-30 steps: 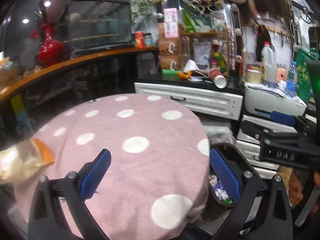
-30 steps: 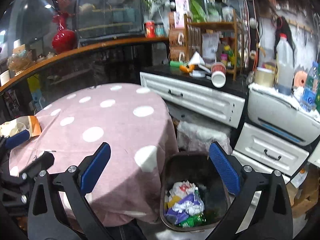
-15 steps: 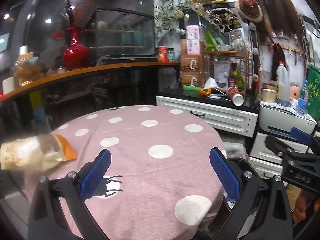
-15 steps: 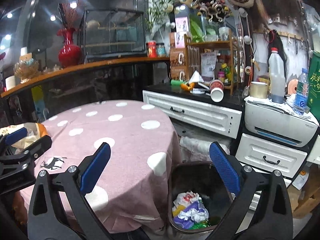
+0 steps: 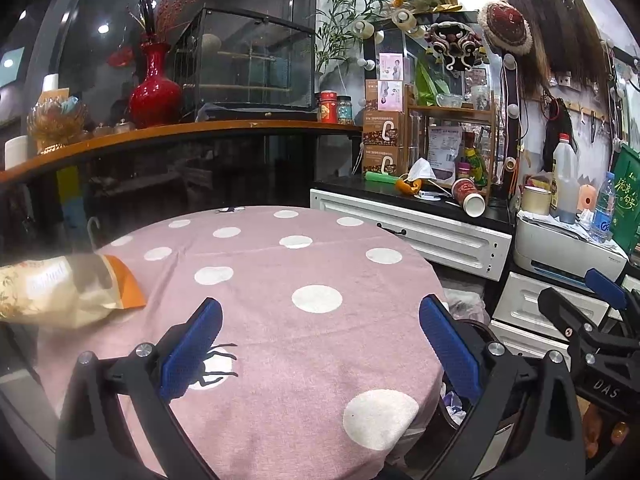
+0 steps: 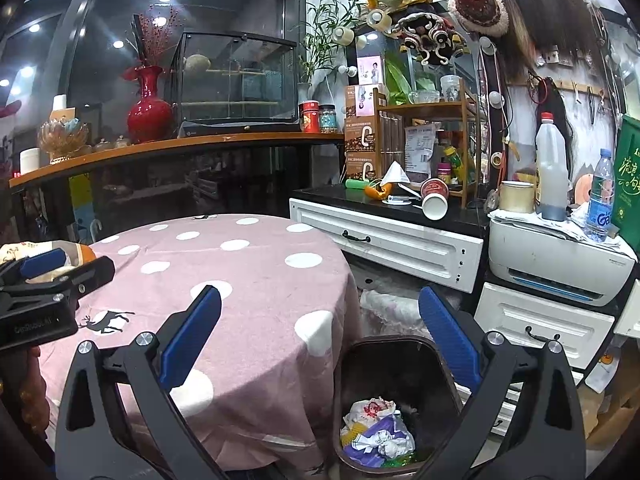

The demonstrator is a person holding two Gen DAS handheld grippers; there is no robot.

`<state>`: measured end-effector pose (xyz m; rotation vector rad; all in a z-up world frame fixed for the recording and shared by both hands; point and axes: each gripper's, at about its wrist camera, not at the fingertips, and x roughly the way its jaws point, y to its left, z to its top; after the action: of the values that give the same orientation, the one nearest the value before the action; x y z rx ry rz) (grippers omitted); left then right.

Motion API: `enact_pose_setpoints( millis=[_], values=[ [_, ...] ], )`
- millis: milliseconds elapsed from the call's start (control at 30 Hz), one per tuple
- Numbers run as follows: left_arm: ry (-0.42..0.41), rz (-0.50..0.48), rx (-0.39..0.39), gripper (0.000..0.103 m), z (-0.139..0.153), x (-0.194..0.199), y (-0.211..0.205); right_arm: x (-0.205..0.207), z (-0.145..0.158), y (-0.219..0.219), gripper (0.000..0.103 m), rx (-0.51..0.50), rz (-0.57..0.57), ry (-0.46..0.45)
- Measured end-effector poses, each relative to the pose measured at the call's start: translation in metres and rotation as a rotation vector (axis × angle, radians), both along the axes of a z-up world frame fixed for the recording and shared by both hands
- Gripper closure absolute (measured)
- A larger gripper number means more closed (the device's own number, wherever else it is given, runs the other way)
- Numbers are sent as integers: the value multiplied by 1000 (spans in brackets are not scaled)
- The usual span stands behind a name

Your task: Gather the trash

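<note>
A crinkled snack bag [image 5: 60,292] with an orange end lies at the left edge of the round pink polka-dot table [image 5: 280,272]; it also shows in the right wrist view [image 6: 52,252], partly behind the left gripper. My left gripper [image 5: 320,344] is open and empty above the table's near side. My right gripper [image 6: 320,344] is open and empty over the dark trash bin [image 6: 396,400], which holds crumpled wrappers [image 6: 376,432]. The bin's rim shows in the left wrist view [image 5: 472,328].
White drawers with a black counter [image 6: 384,236] stand behind the bin, bearing a tipped paper cup [image 6: 436,200], orange peel and tissue. A white printer [image 6: 560,264] with bottles stands at the right. A wooden ledge [image 5: 180,136] with a red vase runs behind the table.
Both grippers have pulled back and risen, so the table and bin look smaller and farther. The snack bag has shifted right in the left wrist view. Both stay open.
</note>
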<state>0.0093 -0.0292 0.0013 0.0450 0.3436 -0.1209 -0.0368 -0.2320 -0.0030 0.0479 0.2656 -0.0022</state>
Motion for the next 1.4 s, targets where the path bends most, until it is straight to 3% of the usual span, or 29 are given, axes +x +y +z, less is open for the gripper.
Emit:
enact_pose_setpoints(
  millis=[1400],
  values=[
    [-8, -14, 14, 5, 1, -5, -6, -1, -3, 1, 6, 10, 13, -1]
  ],
)
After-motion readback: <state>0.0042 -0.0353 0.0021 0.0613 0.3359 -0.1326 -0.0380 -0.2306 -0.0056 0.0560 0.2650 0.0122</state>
